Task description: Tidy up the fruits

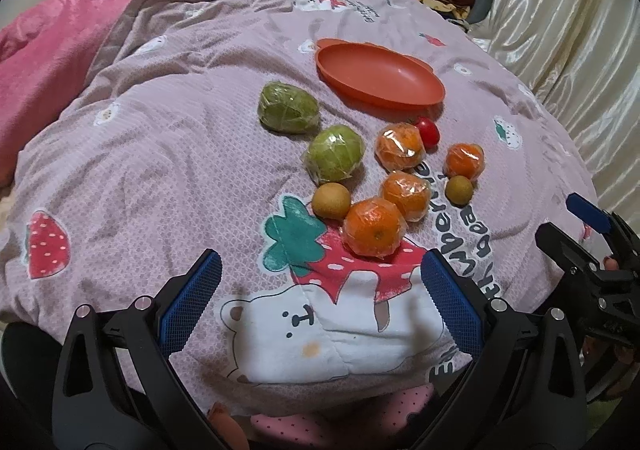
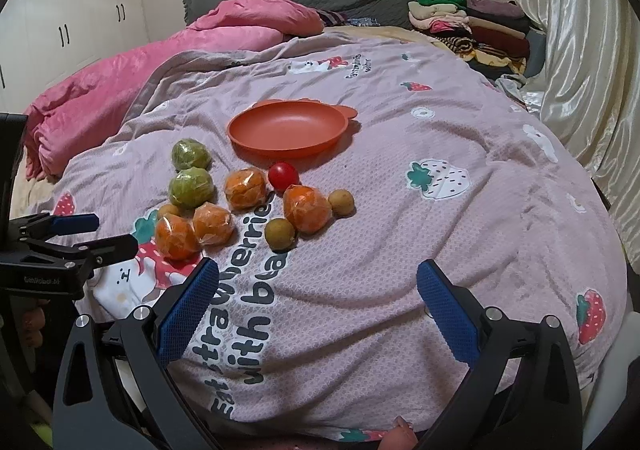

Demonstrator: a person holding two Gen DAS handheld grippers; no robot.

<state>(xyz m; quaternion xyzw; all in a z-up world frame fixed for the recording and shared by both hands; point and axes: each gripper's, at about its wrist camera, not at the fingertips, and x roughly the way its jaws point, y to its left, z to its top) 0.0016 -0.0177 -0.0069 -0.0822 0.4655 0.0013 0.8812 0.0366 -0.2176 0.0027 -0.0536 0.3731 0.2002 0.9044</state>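
Note:
An empty orange plate (image 1: 380, 74) (image 2: 288, 128) lies on the quilt. In front of it lies a cluster of fruit: two wrapped green fruits (image 1: 289, 113) (image 2: 191, 187), several wrapped oranges (image 1: 374, 228) (image 2: 308, 209), small brown fruits (image 1: 331, 201) (image 2: 280, 234) and a red tomato (image 1: 428, 130) (image 2: 283, 176). My left gripper (image 1: 320, 286) is open and empty, just short of the nearest orange. My right gripper (image 2: 318, 290) is open and empty, to the right of the fruit and nearer the bed's edge.
The fruit lies on a pink strawberry-print quilt (image 2: 400, 190) over a bed. A pink blanket (image 2: 120, 90) lies at the left, folded clothes (image 2: 468, 26) at the back right, a shiny curtain (image 2: 580, 50) along the right.

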